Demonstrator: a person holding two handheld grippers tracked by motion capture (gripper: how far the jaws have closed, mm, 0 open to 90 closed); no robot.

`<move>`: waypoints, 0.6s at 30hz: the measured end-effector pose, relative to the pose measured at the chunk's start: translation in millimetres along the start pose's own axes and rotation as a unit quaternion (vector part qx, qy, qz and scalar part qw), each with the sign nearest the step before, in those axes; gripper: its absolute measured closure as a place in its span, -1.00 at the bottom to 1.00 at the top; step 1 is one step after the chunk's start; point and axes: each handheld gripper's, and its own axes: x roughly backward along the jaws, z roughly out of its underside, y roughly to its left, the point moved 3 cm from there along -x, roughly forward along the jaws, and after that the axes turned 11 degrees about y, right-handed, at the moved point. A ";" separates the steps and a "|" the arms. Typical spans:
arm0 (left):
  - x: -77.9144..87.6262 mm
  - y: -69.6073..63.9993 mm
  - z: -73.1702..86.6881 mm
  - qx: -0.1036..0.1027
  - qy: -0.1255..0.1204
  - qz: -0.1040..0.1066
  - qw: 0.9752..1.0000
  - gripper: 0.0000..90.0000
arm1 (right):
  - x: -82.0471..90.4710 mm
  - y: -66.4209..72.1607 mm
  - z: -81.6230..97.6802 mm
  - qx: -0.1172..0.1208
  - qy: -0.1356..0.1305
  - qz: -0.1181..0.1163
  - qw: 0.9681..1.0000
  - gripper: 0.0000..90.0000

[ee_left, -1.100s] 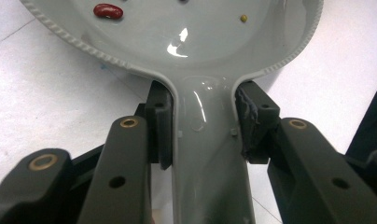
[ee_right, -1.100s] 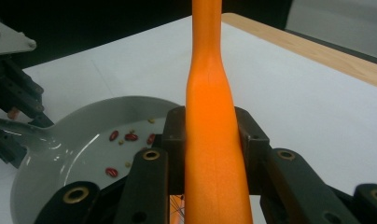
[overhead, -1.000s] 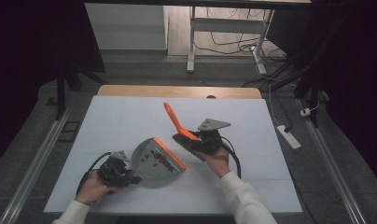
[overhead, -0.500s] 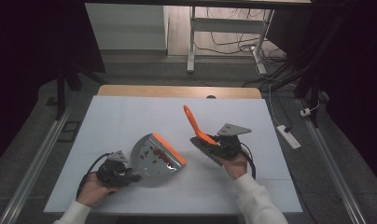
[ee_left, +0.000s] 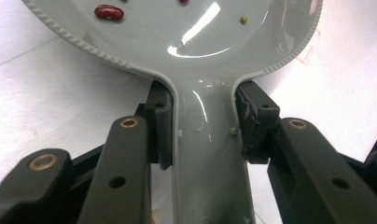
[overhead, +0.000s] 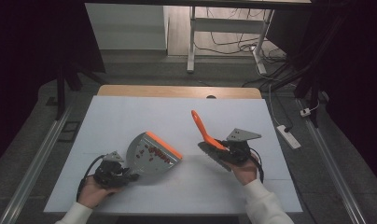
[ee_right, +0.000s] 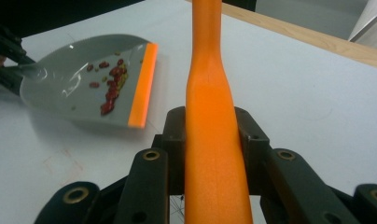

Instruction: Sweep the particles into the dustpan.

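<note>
nearby, at the table's front left corner, the left gripper (overhead: 115, 173) clamps the grey dustpan (overhead: 151, 156) by its stiff, slick handle, red beans (overhead: 155, 151) lying inside. farther right, the right gripper (overhead: 233, 151) pinches the orange brush (overhead: 206, 134) at mid-handle; both seem light, rigid plastic, best gripped there.

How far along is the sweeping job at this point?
Done: red beans lie gathered in the grey dustpan, and the white table around it looks swept. In hand: the left hand-held gripper clamps the dustpan handle; the right hand-held gripper clamps the orange brush, lifted beside the pan. Left: probably emptying the pan.
</note>
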 end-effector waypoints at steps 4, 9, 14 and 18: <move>2.6 2.8 3.1 0.023 -0.015 -0.006 1.000 0.37 | 5.2 0.4 5.9 0.003 0.007 0.000 1.000 0.57; 5.0 4.8 6.5 0.043 -0.023 -0.013 0.999 0.37 | 9.2 -1.0 15.4 0.004 0.021 0.000 1.000 0.56; 7.8 4.9 9.0 0.058 -0.035 -0.015 0.998 0.37 | 16.0 -4.2 24.4 -0.004 0.025 -0.001 1.000 0.56; 9.2 4.5 11.2 0.070 -0.041 -0.021 0.997 0.37 | 21.4 -6.4 29.9 -0.011 0.023 -0.002 1.000 0.56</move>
